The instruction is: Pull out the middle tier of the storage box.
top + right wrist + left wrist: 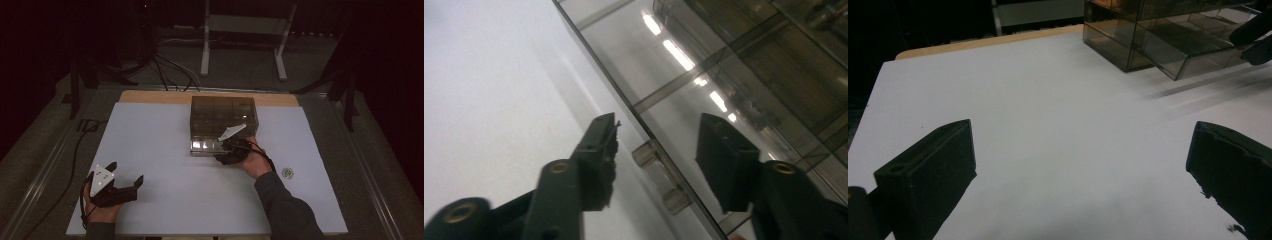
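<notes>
At frame centre on the worktop (165, 150), the right gripper (231, 149) straddles, part-open and not yet clamped, the smoky drawer box's (222, 112) pulled-out drawer front (644, 132); the left gripper (124, 181) gapes empty, lower left.

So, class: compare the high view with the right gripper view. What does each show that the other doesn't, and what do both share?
High view only: the left claw open over the white table, a small round object near the right edge, and the person's forearms. Right gripper view only: the drawer's small clear handle between the jaws. Both: the right claw open at the smoky plastic drawer box.
</notes>
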Available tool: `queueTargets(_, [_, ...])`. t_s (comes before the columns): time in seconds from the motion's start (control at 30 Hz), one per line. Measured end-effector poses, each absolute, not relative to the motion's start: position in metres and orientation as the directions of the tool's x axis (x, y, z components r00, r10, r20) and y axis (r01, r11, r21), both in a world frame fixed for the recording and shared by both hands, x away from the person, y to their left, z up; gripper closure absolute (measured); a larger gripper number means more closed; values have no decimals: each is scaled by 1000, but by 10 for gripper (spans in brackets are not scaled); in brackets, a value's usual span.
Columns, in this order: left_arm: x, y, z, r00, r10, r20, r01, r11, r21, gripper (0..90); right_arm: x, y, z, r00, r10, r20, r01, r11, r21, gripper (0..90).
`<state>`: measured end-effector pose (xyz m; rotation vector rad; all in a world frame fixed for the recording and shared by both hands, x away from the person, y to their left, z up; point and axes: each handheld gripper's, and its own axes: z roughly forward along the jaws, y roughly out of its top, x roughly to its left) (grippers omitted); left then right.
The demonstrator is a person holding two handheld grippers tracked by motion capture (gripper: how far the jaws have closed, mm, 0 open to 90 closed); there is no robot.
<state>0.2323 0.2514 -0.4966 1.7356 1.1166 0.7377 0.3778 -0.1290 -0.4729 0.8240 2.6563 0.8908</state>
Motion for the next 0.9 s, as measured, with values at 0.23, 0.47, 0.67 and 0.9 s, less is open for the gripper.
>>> queueTargets(0.23, [233, 251, -496, 410, 912, 6, 365, -170, 916, 6, 379, -132, -466, -800, 599, 42, 461, 568, 682, 226])
queueTargets(0.47, [234, 250, -497, 414, 910, 11, 365, -177, 914, 6, 378, -135, -462, -770, 636, 52, 470, 510, 720, 83])
queueTargets(0.67, [234, 250, -497, 413, 911, 10, 367, -177, 913, 6, 377, -140, -455, -740, 670, 56, 481, 469, 741, 0])
queueTargets(0.9, [234, 250, -497, 416, 909, 11, 365, -178, 914, 6, 377, -149, -448, -725, 680, 111, 495, 402, 770, 0])
